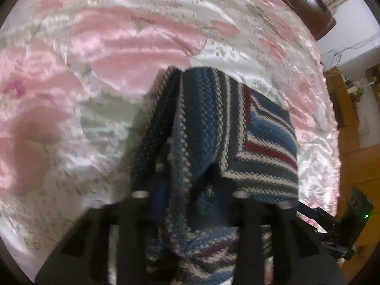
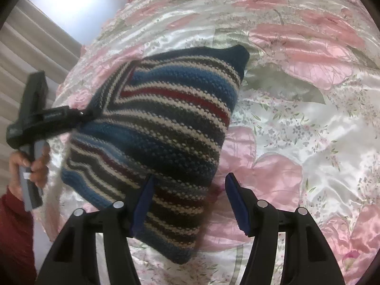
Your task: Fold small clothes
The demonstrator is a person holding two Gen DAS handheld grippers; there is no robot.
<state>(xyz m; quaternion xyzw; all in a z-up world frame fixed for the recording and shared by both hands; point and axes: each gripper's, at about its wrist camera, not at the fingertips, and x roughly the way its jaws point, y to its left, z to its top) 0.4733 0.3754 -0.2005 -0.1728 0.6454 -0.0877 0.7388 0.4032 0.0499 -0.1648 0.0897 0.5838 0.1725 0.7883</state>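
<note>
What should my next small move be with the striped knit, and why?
Probably close the right gripper on the near edge of the striped knit. Its jaws stand open, the cloth lying against one blue pad, while the left gripper pinches the far corner and holds the knit lifted over the bedspread. A second grip would steady the fold.

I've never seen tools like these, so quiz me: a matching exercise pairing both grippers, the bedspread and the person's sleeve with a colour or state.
Things:
1. left gripper
2. right gripper
3. bedspread
4. sleeve

Colour or state:
a. dark red
b. pink floral
c. open
d. clamped on the striped knit

Pairs: 1-d, 2-c, 3-b, 4-a
</note>
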